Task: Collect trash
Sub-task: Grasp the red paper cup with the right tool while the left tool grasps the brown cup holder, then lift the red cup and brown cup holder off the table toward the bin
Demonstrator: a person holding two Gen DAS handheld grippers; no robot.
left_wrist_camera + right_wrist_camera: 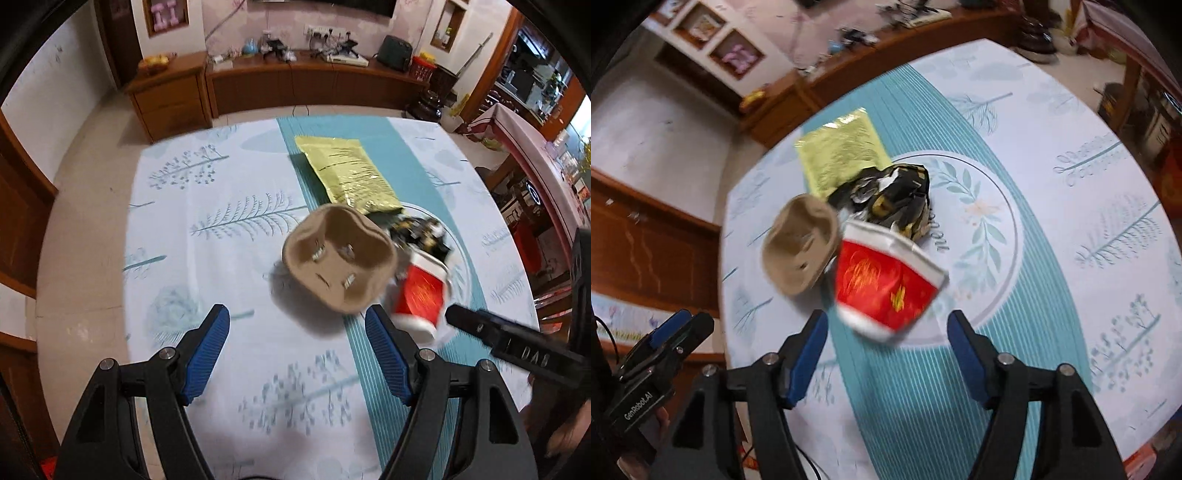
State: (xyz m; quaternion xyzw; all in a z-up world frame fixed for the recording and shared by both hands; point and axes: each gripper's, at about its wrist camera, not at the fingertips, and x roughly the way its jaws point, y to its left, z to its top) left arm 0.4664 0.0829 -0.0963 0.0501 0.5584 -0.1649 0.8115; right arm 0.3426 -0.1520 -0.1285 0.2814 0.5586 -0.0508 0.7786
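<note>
Grippers spread: left gripper (297, 325) before tray (340, 258), right gripper (887, 332) before cup (886, 284).

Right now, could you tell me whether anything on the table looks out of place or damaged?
The red cup lies tipped on its side with a dented rim, beside a brown pulp tray, a crumpled black wrapper and a gold pouch.
</note>
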